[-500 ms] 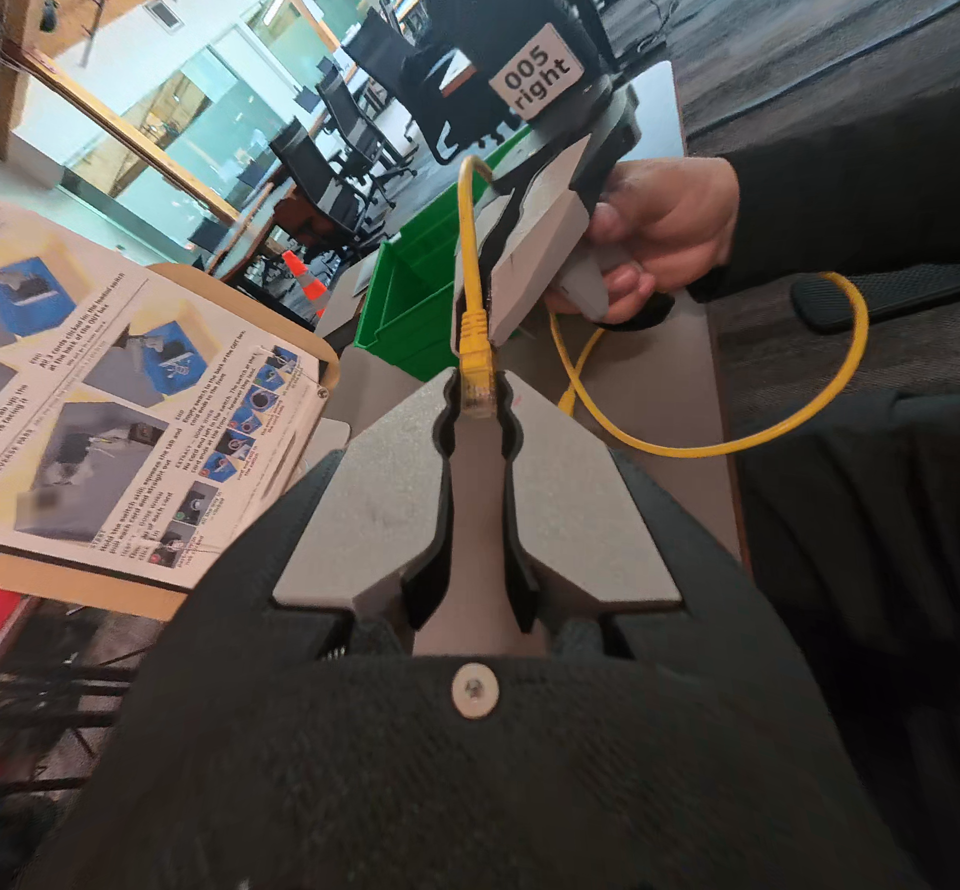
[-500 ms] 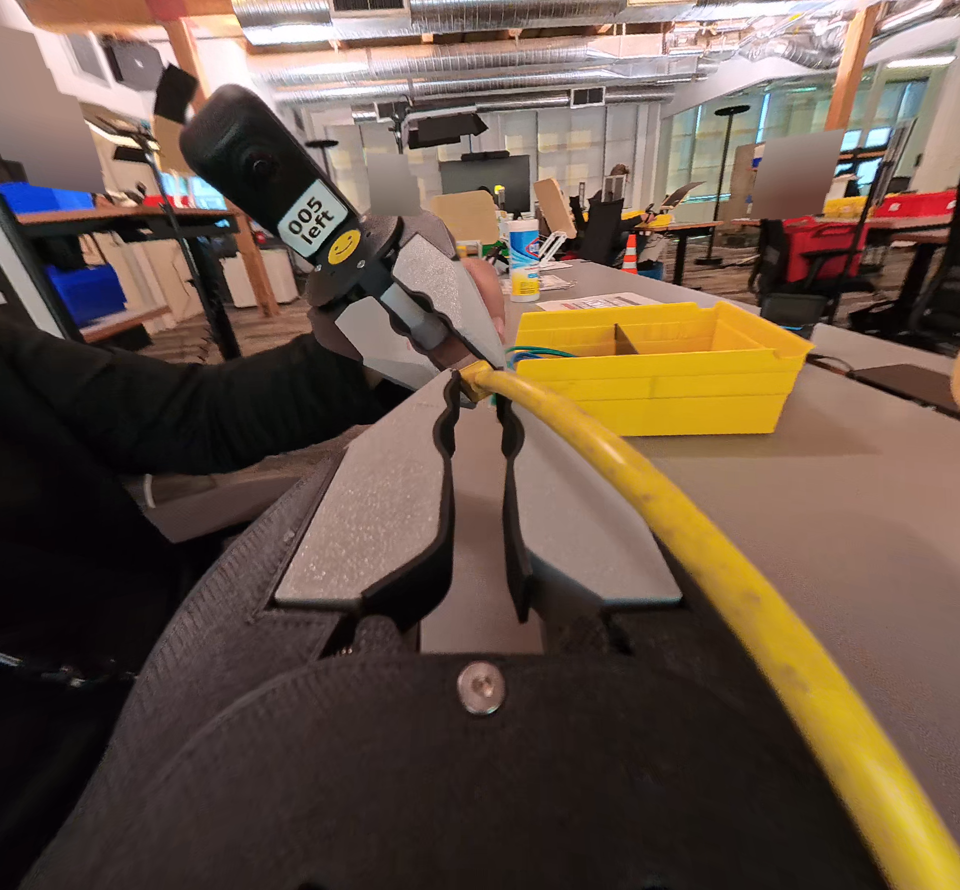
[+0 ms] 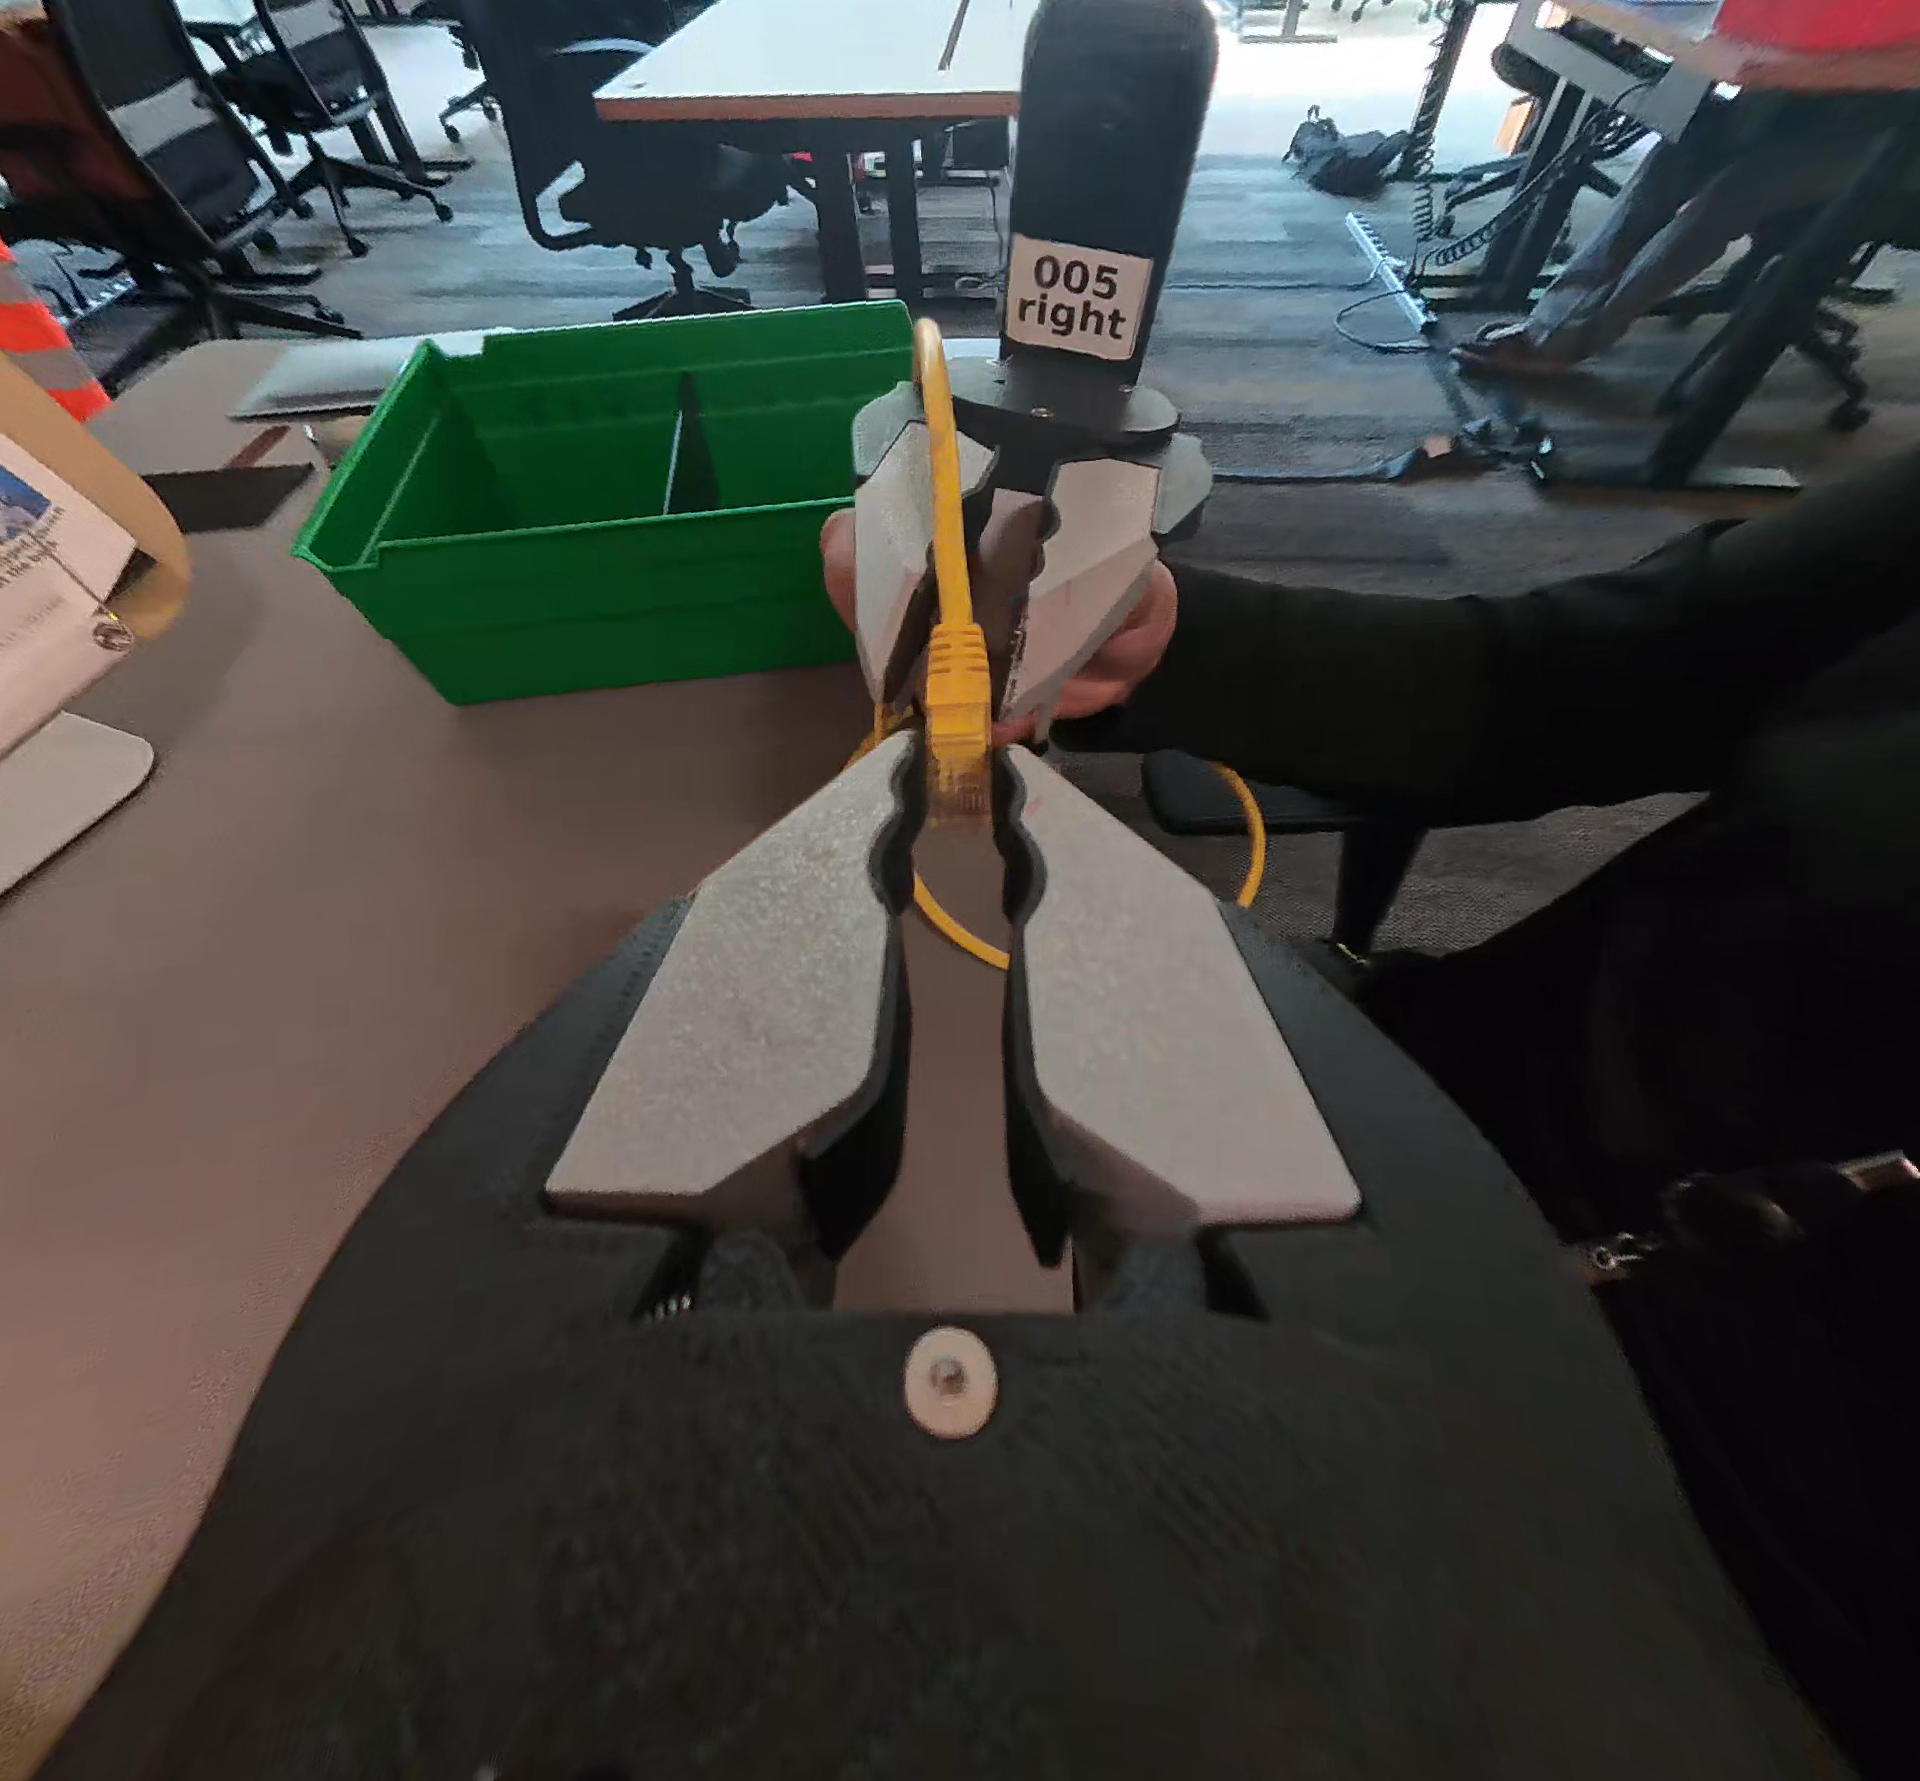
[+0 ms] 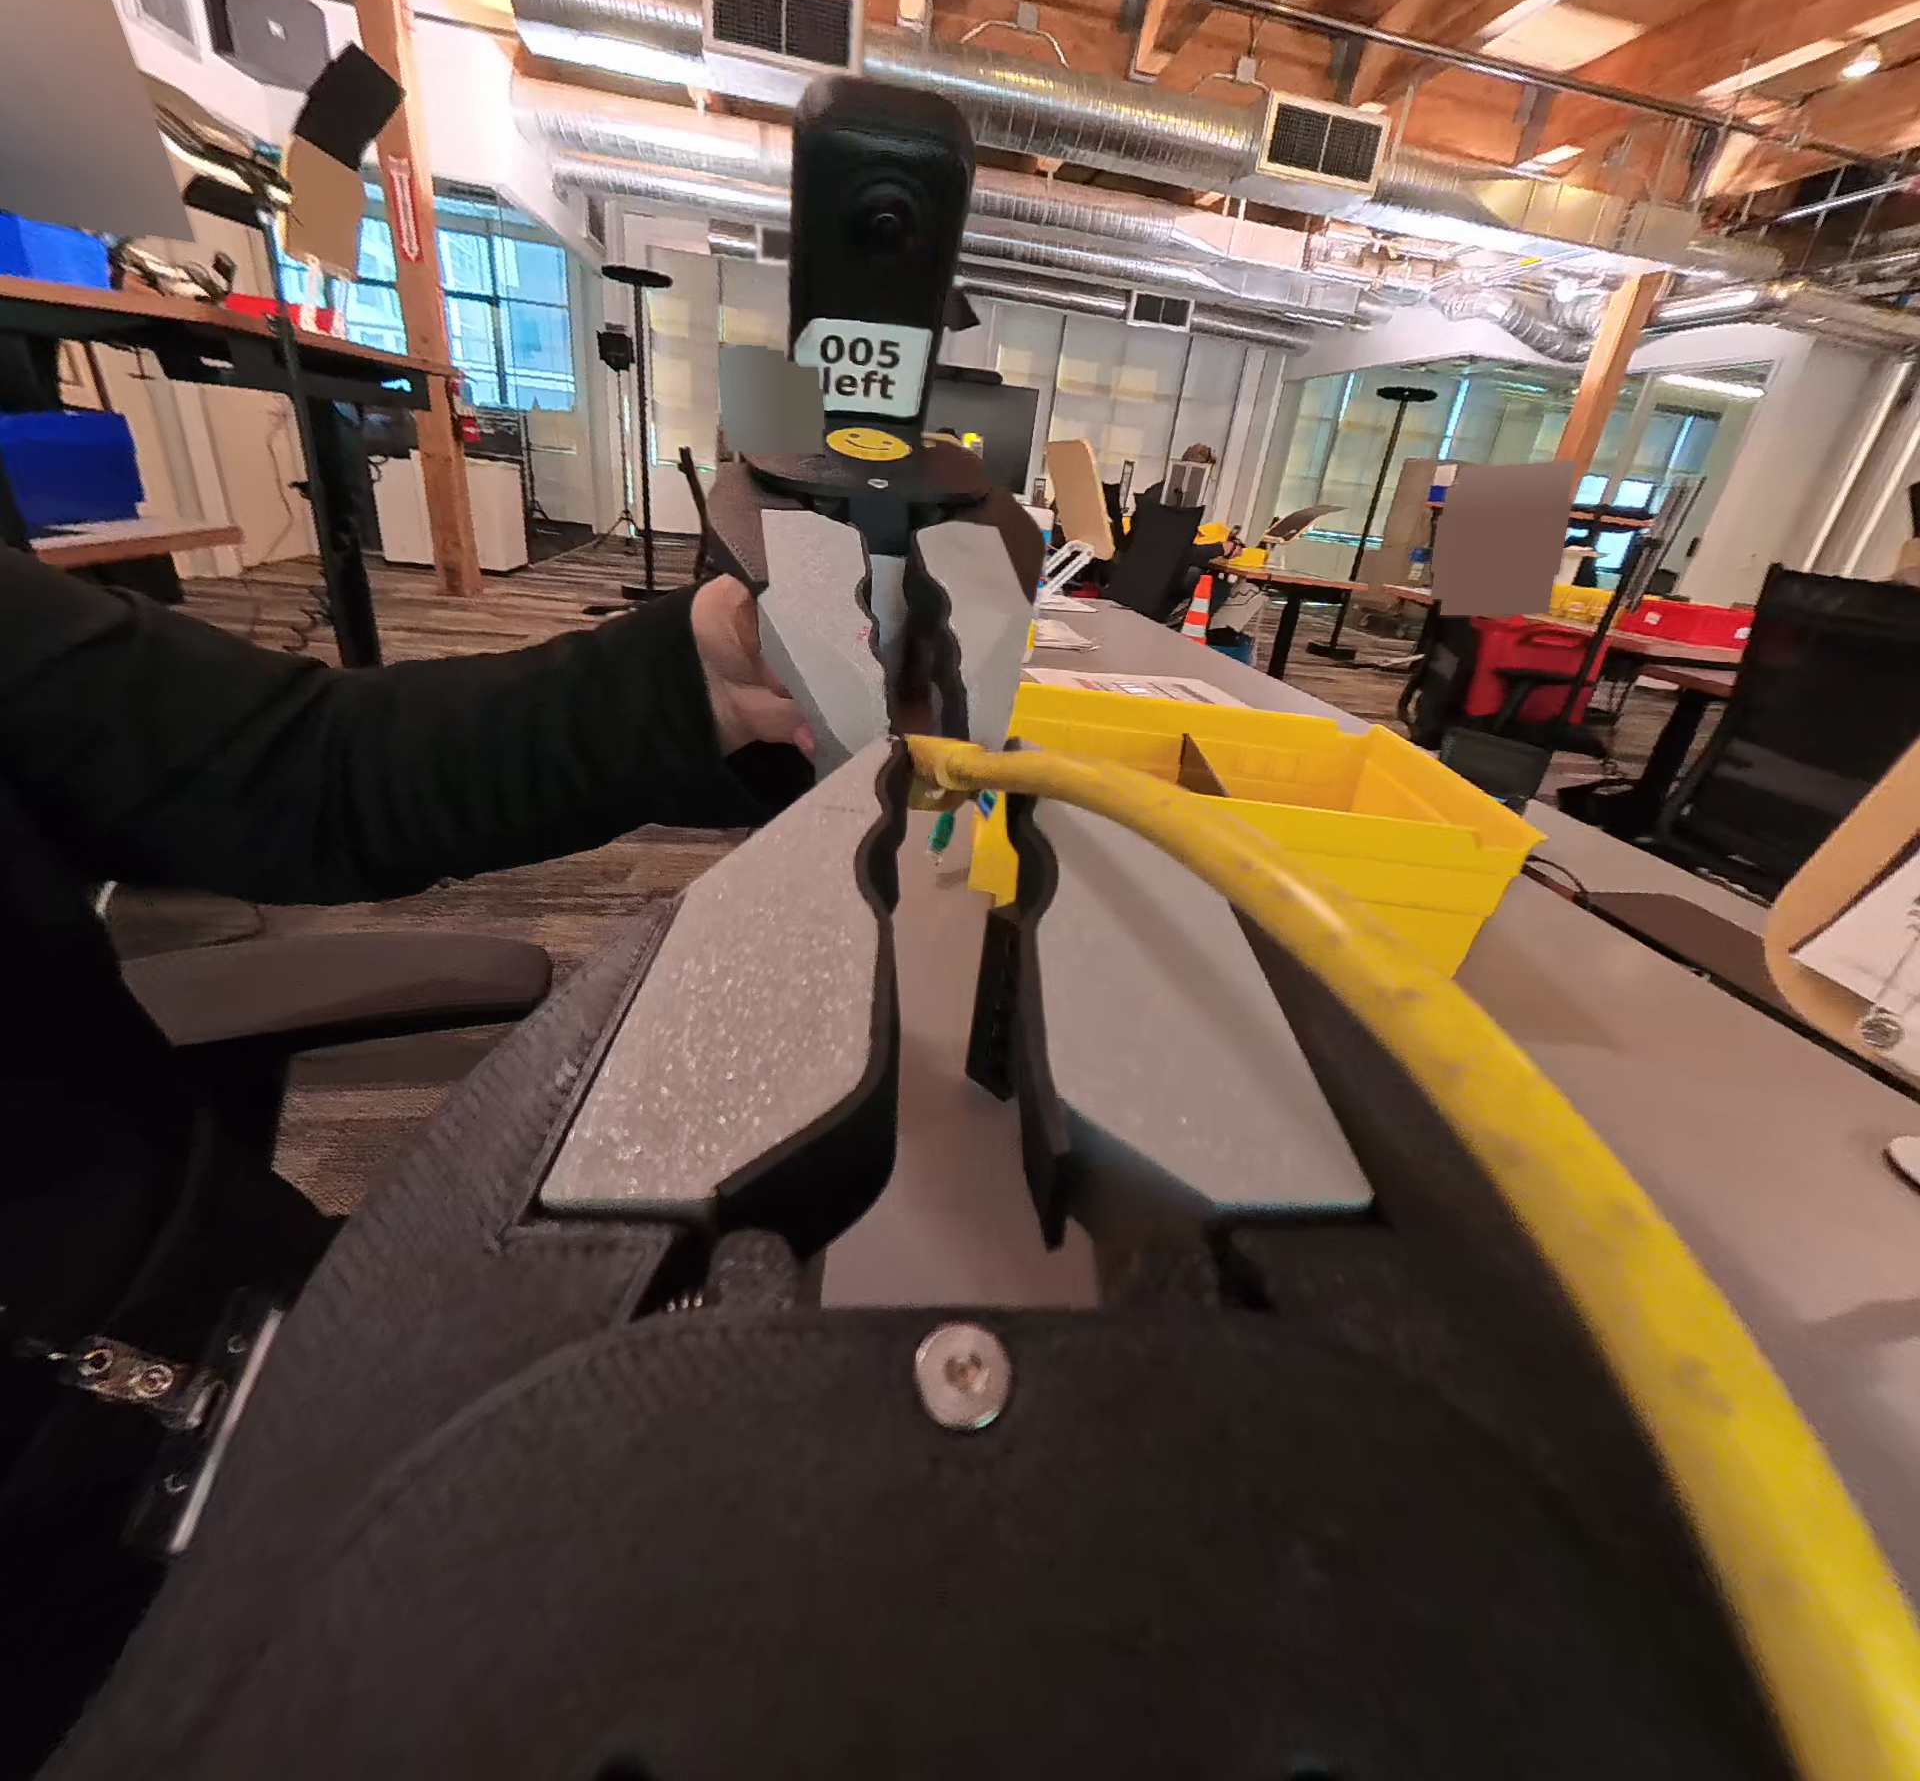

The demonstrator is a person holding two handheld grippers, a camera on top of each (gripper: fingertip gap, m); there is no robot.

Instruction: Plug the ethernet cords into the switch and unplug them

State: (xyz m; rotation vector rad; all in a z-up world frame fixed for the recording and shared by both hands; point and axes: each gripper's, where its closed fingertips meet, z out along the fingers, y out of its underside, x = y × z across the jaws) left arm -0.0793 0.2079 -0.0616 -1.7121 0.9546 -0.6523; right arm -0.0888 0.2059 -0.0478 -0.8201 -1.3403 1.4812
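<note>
A green bin (image 3: 582, 526) with a dark divider stands on the grey worktop (image 3: 312, 900), ahead and to the left of the left claw (image 3: 954, 775). A yellow bin (image 4: 1288, 796) sits on the same worktop just ahead and right of the right claw (image 4: 951, 775). Black office chairs (image 3: 582, 69) and long tables (image 3: 831, 27) fill the room beyond the green bin.

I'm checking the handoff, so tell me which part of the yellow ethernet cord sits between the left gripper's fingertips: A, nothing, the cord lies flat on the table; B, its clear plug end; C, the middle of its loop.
B: in the left wrist view the yellow ethernet cord's clear plug is pinched at the left gripper's tips.
</note>
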